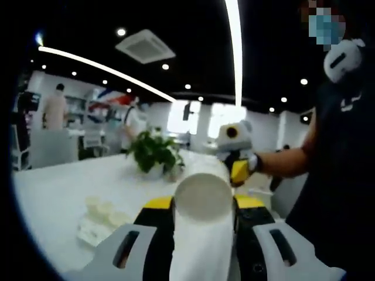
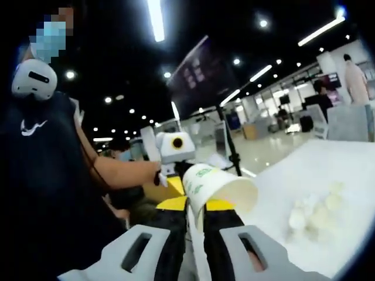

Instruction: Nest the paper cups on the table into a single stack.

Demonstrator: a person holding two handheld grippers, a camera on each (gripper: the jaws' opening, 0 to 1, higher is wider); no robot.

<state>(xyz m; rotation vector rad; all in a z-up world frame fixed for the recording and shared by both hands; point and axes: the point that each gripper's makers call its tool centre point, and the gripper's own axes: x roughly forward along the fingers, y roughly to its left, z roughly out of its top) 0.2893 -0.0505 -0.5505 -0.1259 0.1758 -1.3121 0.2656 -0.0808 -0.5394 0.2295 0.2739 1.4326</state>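
Held off the table [image 1: 53,193], the left claw [image 1: 204,213] clamps a white cup stack [image 1: 202,228] pointing forward, while the right claw [image 2: 196,219] pinches a printed cup [image 2: 217,187] tilted mouth-right; the claws face each other.

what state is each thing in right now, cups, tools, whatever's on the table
left tool: shut on a white paper cup stack, base end facing away
right tool: shut on a printed paper cup, tilted, mouth pointing away to the right
potted plant: upright on the white table
small white items: lying loose in a cluster on the table
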